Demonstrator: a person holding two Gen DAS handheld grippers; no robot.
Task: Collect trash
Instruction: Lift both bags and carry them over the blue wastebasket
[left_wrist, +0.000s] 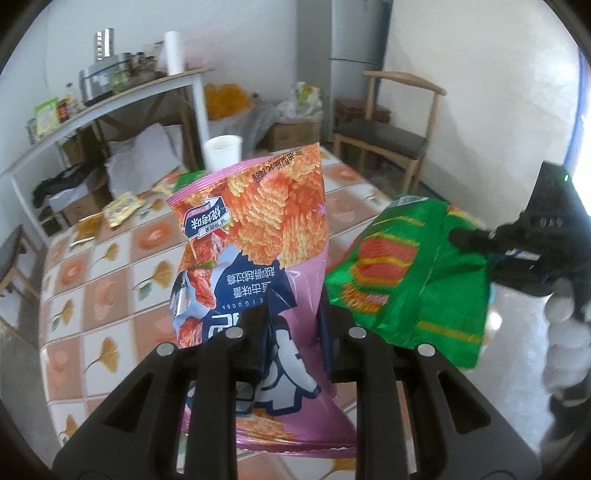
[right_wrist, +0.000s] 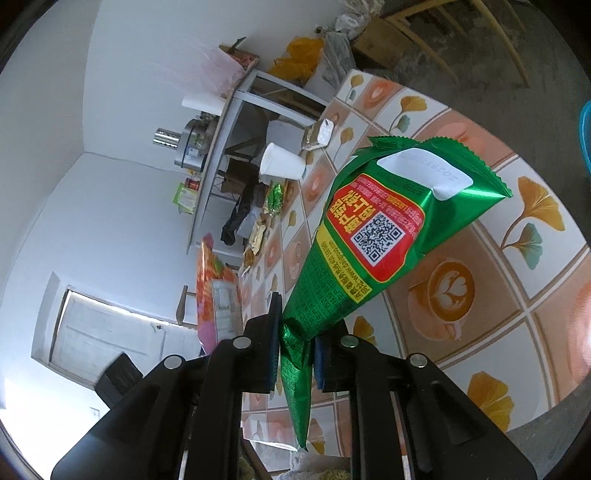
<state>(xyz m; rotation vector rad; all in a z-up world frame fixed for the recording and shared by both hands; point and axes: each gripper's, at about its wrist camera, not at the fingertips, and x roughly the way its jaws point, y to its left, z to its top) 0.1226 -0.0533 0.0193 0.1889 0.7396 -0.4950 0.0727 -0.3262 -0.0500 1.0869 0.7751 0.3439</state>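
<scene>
My left gripper (left_wrist: 293, 332) is shut on a pink and orange snack bag (left_wrist: 258, 236) and holds it upright above the tiled table (left_wrist: 110, 280). My right gripper (right_wrist: 295, 343) is shut on a green snack bag (right_wrist: 373, 229), held above the table (right_wrist: 498, 295). In the left wrist view the green bag (left_wrist: 413, 273) hangs to the right of the pink bag, pinched by the right gripper (left_wrist: 465, 240). In the right wrist view the pink bag (right_wrist: 216, 295) shows at the left. A white paper cup (left_wrist: 223, 151) stands on the table; it also shows in the right wrist view (right_wrist: 280, 162). Yellow wrappers (left_wrist: 122, 208) lie at the far left of the table.
A white shelf table (left_wrist: 110, 103) with kitchen items stands behind the table. A wooden chair (left_wrist: 391, 133) stands at the far right. Cardboard boxes and plastic bags (left_wrist: 291, 114) lie on the floor at the back. More wrappers (right_wrist: 273, 199) lie near the cup.
</scene>
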